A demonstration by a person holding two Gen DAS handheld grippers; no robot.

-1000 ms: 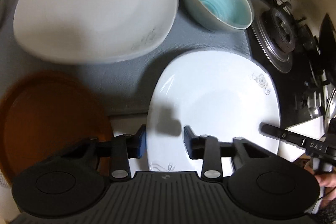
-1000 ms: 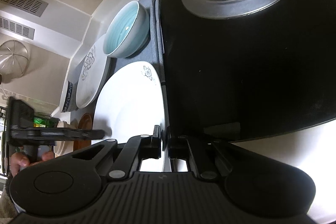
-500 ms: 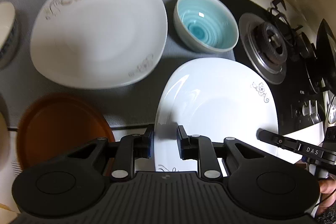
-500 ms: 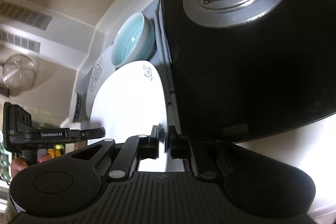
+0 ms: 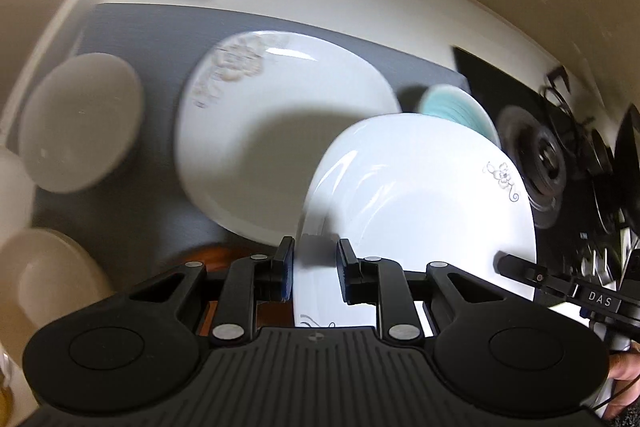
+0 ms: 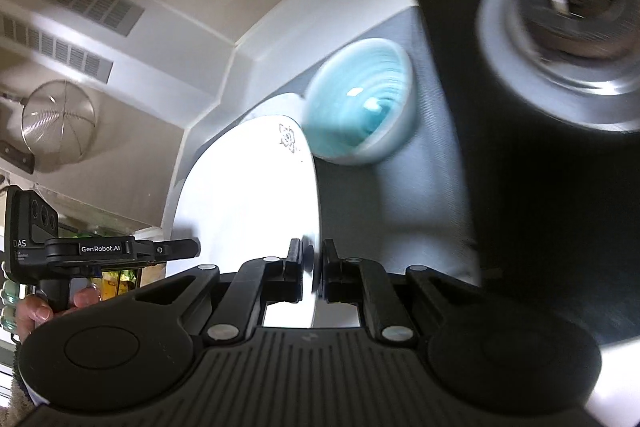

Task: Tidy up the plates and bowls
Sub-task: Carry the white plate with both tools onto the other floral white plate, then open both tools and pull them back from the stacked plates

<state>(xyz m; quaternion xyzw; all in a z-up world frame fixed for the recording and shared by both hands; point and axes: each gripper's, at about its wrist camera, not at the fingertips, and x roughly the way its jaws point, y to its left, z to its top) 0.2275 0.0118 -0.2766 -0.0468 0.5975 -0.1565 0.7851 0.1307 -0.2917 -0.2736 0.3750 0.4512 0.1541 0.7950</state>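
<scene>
A white plate with a small flower mark (image 5: 420,203) is lifted off the counter and tilted. My left gripper (image 5: 314,269) is shut on its near left rim. My right gripper (image 6: 312,267) is shut on its right rim; the plate shows edge-on there (image 6: 248,195). A second, larger white plate with a grey flower print (image 5: 272,123) lies on the grey mat (image 5: 132,35) behind. A turquoise bowl (image 5: 460,113) sits behind the held plate, also in the right wrist view (image 6: 360,103).
A white bowl (image 5: 78,121) sits at the mat's left end. A cream dish (image 5: 48,279) and a brown plate (image 5: 224,253) lie near left. The black gas hob with burner (image 5: 540,163) is to the right (image 6: 568,19). A wall runs behind.
Both grippers have lifted the flower-marked plate off the counter and tilted it up. It has moved left toward the larger plate. The left jaws closed from open onto its rim.
</scene>
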